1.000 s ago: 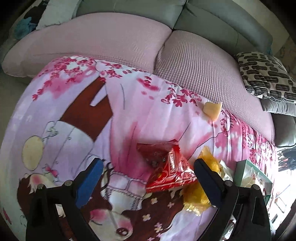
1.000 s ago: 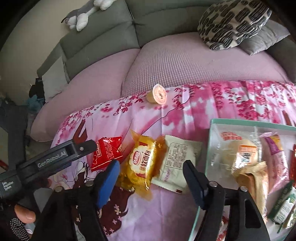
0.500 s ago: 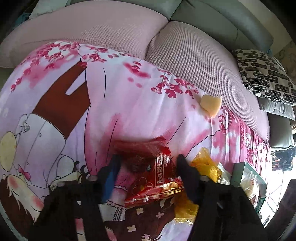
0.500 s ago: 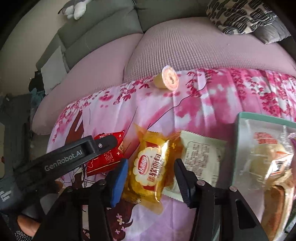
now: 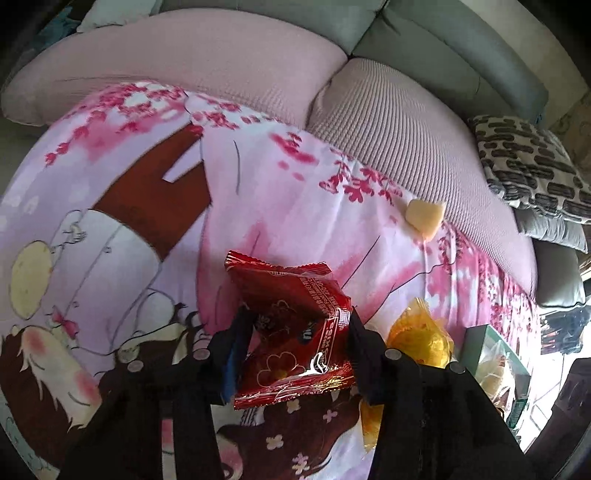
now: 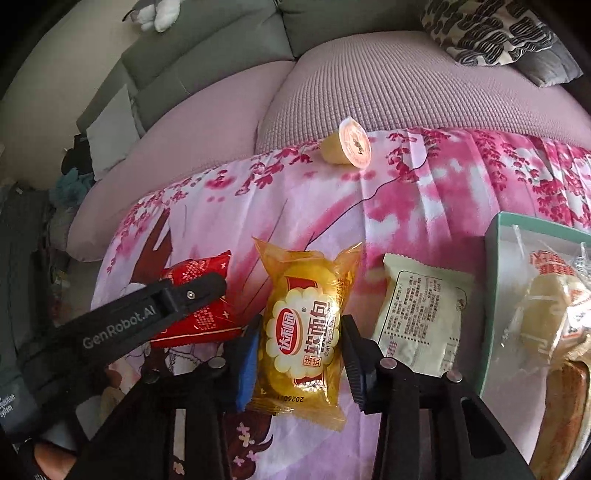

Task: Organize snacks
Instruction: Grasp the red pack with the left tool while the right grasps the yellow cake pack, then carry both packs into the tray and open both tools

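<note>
Red snack packet [image 5: 295, 332] crumples as the left gripper [image 5: 295, 350] closes on it; the right gripper [image 6: 301, 354] clamps the yellow bread pack [image 6: 303, 332], both seemingly bound for the green-rimmed box [image 6: 491, 295] alongside.

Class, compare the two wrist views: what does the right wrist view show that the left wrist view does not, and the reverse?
Only the right wrist view: the right gripper shut on the yellow bun pack, the cream packet, the plush toy.

Only the left wrist view: the left gripper, its jaws closing on the red packet, seen from behind.

Both: the red packet, yellow pack, jelly cup, green tray, patterned cushion, pink cloth.
</note>
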Tool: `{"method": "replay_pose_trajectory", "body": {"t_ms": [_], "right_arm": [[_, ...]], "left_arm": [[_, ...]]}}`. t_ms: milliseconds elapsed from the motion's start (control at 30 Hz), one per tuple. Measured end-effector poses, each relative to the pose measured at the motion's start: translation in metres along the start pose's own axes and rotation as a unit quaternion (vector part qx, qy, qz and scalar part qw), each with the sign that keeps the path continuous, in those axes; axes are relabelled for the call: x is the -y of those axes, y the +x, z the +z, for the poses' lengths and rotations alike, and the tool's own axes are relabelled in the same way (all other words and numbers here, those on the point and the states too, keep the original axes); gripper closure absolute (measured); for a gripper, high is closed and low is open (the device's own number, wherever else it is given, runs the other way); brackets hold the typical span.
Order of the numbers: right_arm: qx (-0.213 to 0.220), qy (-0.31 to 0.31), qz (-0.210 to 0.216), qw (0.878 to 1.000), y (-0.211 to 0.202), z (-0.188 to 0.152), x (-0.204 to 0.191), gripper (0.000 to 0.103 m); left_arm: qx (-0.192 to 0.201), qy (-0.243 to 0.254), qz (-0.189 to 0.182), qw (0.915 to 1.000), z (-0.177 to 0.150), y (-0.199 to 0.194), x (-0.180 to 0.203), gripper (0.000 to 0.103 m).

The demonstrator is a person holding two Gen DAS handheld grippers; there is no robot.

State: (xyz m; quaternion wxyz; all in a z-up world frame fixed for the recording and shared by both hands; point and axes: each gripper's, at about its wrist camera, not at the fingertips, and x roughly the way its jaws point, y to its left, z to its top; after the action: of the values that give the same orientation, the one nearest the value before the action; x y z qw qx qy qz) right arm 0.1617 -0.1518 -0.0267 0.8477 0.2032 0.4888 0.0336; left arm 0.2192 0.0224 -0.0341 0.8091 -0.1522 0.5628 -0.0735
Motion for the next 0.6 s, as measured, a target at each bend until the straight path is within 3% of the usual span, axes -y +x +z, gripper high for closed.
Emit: {"method": "replay_pose_trajectory", "body": {"t_ms": [267,600], "right_arm": [[0.028,-0.006,0.004,1.000,-0.039,-0.021,-0.002,0.060],[0.063,0.022,-0.007,0.998,-0.091,-0.060,0.025,0.060]], "left_arm": [[0.025,-0.003,0.003,0.9997,-0.018,-0.033,0.002,0.052],[0.048,0.021,0.011,0.9986,-0.044,-0.068,0.024,0.052]]}}
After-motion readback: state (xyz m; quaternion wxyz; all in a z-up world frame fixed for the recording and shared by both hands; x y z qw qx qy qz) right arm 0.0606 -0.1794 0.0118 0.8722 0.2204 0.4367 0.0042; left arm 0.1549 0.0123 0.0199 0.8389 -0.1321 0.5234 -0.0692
